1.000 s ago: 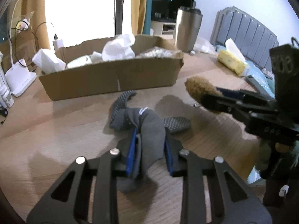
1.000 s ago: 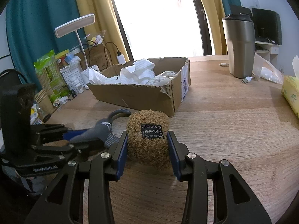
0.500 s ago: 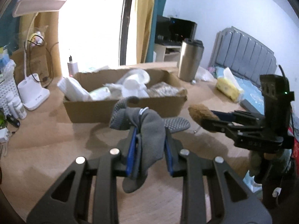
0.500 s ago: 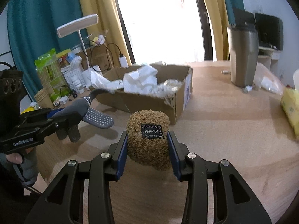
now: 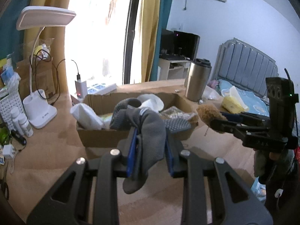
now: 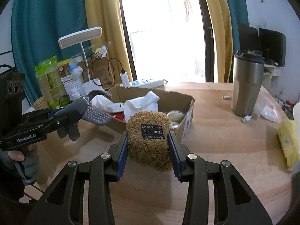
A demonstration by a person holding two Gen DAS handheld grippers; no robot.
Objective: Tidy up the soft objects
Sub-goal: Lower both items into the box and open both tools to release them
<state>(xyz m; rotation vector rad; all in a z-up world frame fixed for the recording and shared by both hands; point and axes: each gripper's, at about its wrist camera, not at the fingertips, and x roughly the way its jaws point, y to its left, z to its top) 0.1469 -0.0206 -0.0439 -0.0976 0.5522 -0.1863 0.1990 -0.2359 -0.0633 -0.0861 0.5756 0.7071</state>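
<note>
Both loads hang clear of the table short of the cardboard box (image 6: 187, 110): the left gripper (image 5: 149, 146) pinches a grey sock (image 5: 148, 131), the right gripper (image 6: 149, 150) clamps a brown plush ball (image 6: 150, 140). Carry each over the rim before releasing (the sock's dangling toe could snag the near wall).

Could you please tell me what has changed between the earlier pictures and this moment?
Both grippers have risen off the wooden table toward the cardboard box. The left gripper has lifted the grey glove, which lay partly on the table before; the right gripper has raised the brown plush piece. Both grips are unchanged, nothing was released, and the box and its contents stayed put.
</note>
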